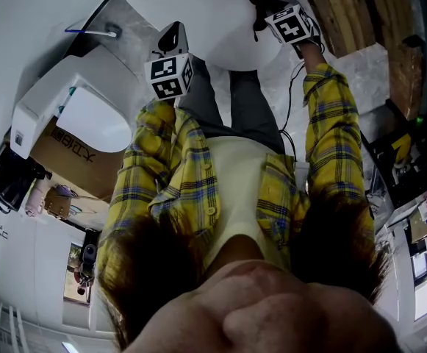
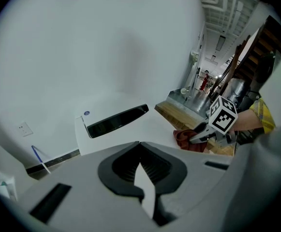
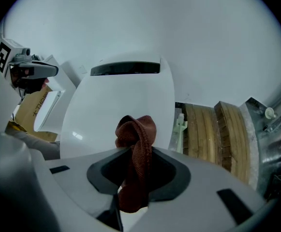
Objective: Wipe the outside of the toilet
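The white toilet (image 1: 220,20) has its lid down, with a black strip (image 3: 125,68) across the back. My right gripper (image 3: 133,151) is shut on a red-brown cloth (image 3: 136,134), which bunches above the jaws and hangs over the lid (image 3: 121,110). In the head view that gripper (image 1: 266,13) is at the toilet's right side. My left gripper (image 2: 139,144) hovers over the toilet's near left part with its jaws shut and nothing in them. In the left gripper view, the right gripper (image 2: 194,137) presses the cloth (image 2: 186,140) on the lid's far edge.
A second white toilet seat unit (image 1: 88,109) lies on a cardboard box (image 1: 66,149) to the left. Wooden planks (image 3: 213,129) are stacked right of the toilet, with metal parts (image 3: 271,115) beyond. A thin blue-handled stick (image 2: 38,159) leans at the wall.
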Demonstrator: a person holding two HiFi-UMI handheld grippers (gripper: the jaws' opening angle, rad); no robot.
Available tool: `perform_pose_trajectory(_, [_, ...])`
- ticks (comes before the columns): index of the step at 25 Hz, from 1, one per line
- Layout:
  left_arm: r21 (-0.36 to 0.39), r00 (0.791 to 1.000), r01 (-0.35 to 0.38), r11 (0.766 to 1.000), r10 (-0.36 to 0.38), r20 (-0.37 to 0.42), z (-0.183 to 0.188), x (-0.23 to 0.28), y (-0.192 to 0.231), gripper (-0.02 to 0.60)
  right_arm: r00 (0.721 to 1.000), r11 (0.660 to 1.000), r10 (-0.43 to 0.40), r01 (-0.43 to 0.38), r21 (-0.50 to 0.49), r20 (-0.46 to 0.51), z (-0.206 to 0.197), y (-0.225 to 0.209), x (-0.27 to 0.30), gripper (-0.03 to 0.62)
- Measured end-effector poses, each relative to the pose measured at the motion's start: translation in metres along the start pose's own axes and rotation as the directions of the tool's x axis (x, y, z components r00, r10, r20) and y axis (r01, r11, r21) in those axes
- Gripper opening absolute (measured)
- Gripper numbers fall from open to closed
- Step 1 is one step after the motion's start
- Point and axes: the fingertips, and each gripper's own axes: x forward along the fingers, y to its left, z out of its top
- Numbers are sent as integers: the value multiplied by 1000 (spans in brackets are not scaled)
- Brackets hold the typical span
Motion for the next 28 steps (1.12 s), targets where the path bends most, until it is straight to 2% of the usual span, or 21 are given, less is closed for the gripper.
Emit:
perform_pose_trajectory(5, [12, 1000, 7, 1000, -7, 4, 3, -1, -4, 8, 1000, 1000, -9, 9, 4, 16, -1, 0, -11, 118])
perform_pose_trajectory(9, [10, 1000, 6, 1000, -7, 9, 4, -4, -3, 8, 997, 1000, 19, -20, 9, 78, 11, 18, -34, 118])
perform_pose_trajectory(14, [5, 1000, 3, 1000, -3, 17, 6, -9, -1, 8, 986, 997, 66, -72, 36, 155, 21, 54, -60, 118])
perform_pose_trajectory(20, [-7, 999, 3, 1000, -3, 35, 8, -16, 0, 8, 976, 989, 148, -150, 4, 163, 24, 109, -72, 118])
perform_pose_trajectory(28, [-31, 1000, -21, 999, 22, 21, -6, -26, 17, 8, 950, 964, 266, -263, -38, 161, 35, 177, -65, 118])
